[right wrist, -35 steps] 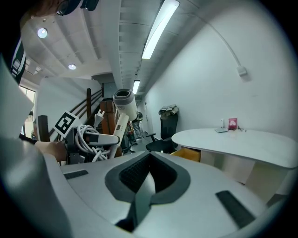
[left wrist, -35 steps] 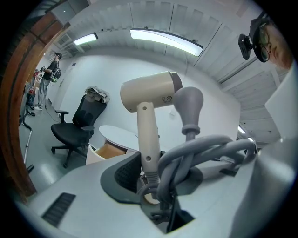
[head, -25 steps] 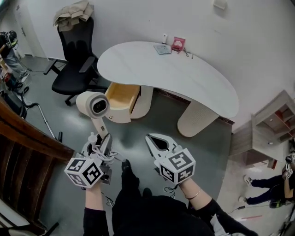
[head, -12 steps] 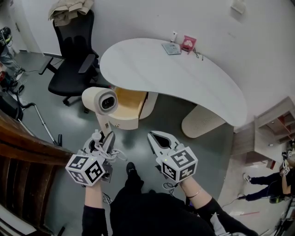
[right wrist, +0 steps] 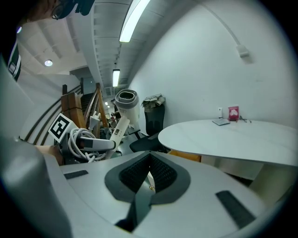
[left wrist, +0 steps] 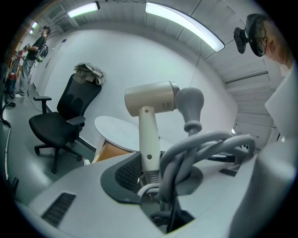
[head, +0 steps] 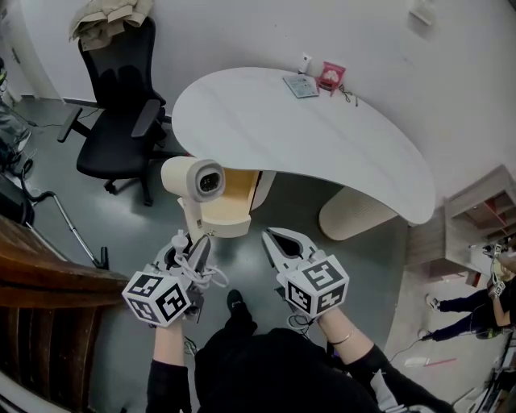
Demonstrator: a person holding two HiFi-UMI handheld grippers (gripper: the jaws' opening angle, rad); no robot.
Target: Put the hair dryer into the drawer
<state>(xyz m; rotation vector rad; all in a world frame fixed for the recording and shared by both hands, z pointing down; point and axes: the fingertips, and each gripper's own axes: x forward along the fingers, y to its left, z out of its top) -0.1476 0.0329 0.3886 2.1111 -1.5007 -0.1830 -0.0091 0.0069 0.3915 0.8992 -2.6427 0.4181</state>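
Both are hovering by the open drawer (head: 234,211): the left hand-held gripper (head: 192,244) is grasping the hair dryer (head: 193,179) by its handle, likely needing tilting flat, while the right hand-held gripper (head: 271,236) is idling clenched, empty.

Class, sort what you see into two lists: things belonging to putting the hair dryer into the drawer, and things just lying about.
Job: hair dryer, open drawer, left claw.
Lying about: office chair, cloth on its back, pink box.
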